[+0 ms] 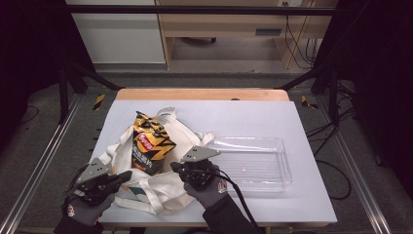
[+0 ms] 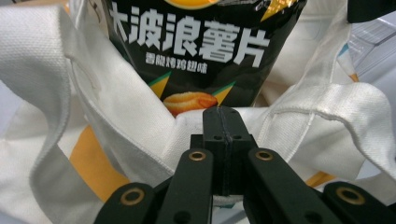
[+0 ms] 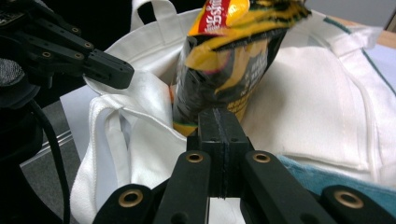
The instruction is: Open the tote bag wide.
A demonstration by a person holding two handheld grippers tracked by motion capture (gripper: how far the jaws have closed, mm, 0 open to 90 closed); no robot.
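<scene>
A clear tray [image 1: 253, 163] lay right of the tote bag [image 1: 146, 192]. A black-and-yellow chip packet [image 1: 148, 144] stood upright inside. Both the left gripper [image 1: 127, 174] and right gripper [image 1: 174, 166] had jaws pressed together at the bag's rim.

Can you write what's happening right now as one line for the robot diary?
chip bag half in tote | left gripper shut at tote rim | right gripper shut at tote rim | tray empty, beside tote

closed fingers [image 2: 224, 122] against white tote bag [image 2: 116, 116], black chip bag [image 2: 196, 51] behind

Black-and-yellow chip bag [image 1: 148, 144] (upright) stands inside crumpled white tote bag [image 1: 146, 192].
</scene>
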